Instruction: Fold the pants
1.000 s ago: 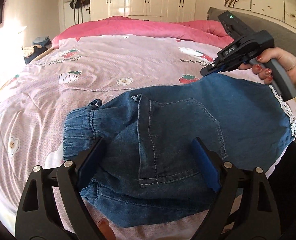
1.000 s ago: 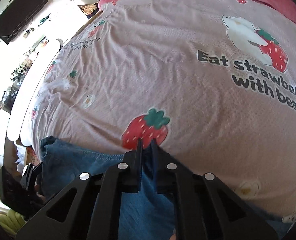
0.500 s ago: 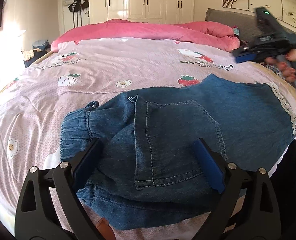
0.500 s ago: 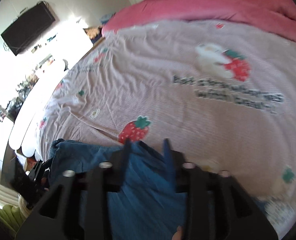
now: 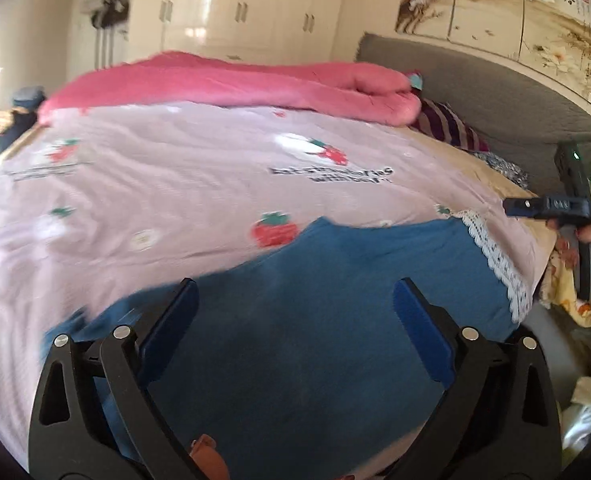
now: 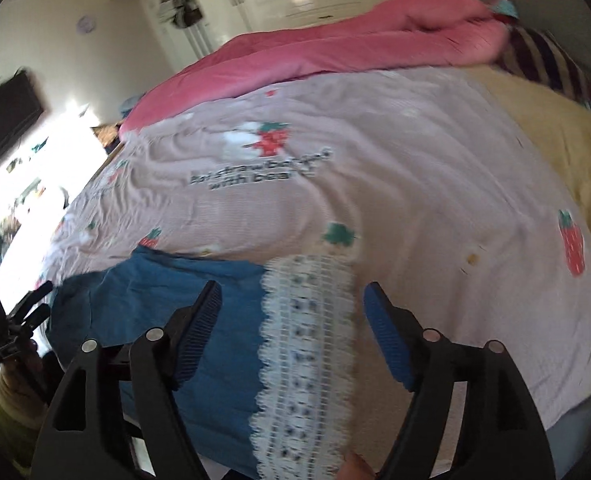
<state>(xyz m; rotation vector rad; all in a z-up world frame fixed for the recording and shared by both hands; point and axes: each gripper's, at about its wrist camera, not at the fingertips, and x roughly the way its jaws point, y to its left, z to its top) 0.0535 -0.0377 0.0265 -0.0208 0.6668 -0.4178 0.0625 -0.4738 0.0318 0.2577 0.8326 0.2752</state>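
The pants [image 5: 335, 320] lie flat on the bedspread [image 5: 175, 184], directly below and ahead of the left gripper [image 5: 295, 312], spreading off to its right; their lace hem [image 5: 495, 256] lies at the far right end, near the bed's edge; the right gripper [image 6: 291, 312] hangs over that hem, with the rest of the pants stretching away to its left; the left gripper's jaws and the right's are opening, nothing pinched between them; beyond both grippers the bedspread runs to a rolled quilt [image 5: 235, 80]; a headboard [image 5: 475, 88] stands far right of the left gripper.
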